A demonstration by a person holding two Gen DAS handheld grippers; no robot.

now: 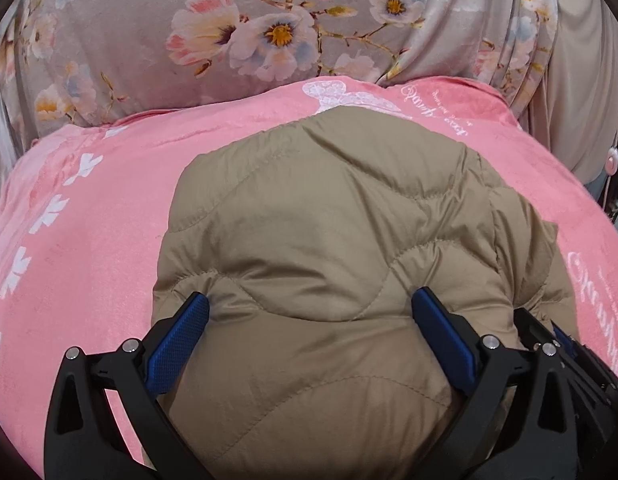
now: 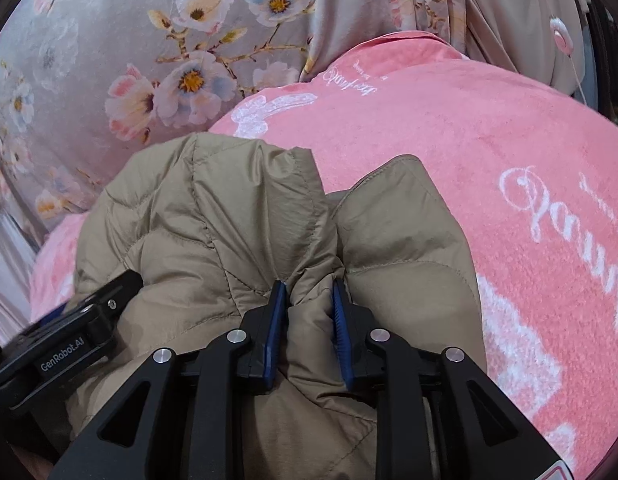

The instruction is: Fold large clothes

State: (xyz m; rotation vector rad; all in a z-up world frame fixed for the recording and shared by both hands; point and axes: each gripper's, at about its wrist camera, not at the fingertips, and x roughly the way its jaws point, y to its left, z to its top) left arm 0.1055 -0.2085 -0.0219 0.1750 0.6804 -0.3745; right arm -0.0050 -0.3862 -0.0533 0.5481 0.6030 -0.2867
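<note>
A tan quilted puffer jacket (image 1: 321,240) lies bunched on a pink blanket (image 1: 89,240). My left gripper (image 1: 311,300) stands open and wide, its blue fingertips (image 1: 197,308) resting against the jacket's puffy surface on either side of a bulge. In the right wrist view, my right gripper (image 2: 307,290) is shut on a gathered fold of the jacket (image 2: 229,216), the cloth squeezed between the blue pads. The two grippers sit close side by side, the left one's black body (image 2: 69,340) showing at the left edge.
The pink blanket (image 2: 489,140) with white lettering covers the bed around the jacket. Behind it rises grey floral bedding (image 1: 229,32), with beige cloth (image 1: 581,92) at the far right. A small pink round thing on a cord (image 2: 561,36) hangs there.
</note>
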